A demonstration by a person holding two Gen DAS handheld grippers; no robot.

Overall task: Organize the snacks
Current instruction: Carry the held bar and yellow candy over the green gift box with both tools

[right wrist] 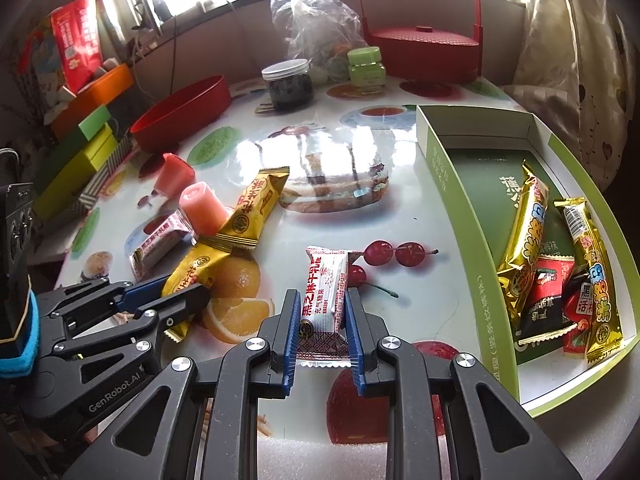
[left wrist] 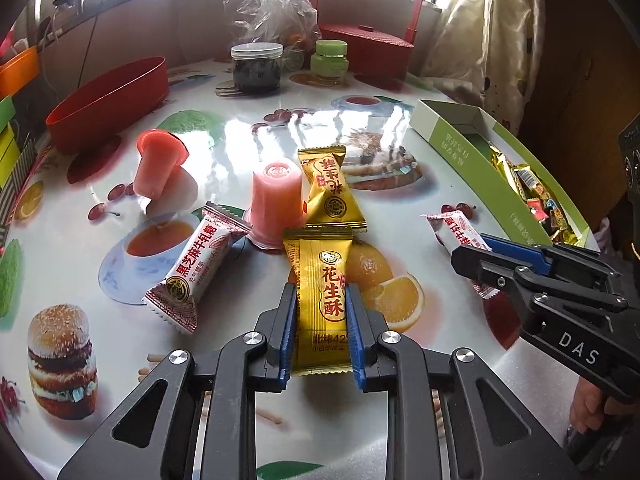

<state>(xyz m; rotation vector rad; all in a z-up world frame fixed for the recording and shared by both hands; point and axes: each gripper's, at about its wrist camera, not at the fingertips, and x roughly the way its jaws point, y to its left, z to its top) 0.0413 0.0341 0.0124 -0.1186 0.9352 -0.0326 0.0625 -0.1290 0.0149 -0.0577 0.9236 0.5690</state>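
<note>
The left gripper (left wrist: 321, 304) is clamping its jaws on a gold peanut-candy wrapper (left wrist: 320, 280), which is lying on the desk (left wrist: 440, 344) with its far end against a second gold wrapper (left wrist: 330, 190). The right gripper (right wrist: 322, 312) is gripping a white-and-red nougat wrapper (right wrist: 325, 292) the same way — jaws pressing both long edges while the packet is resting flat beside the printed cherries. A pink jelly cup (left wrist: 276, 204) is standing upside down just behind the gold wrappers, another (left wrist: 158, 162) is leaning further left, and a second white nougat wrapper (left wrist: 192, 268) is lying near them. At the right, the green box (right wrist: 460, 208) is already holding several wrapped snacks — gold, red and black.
</note>
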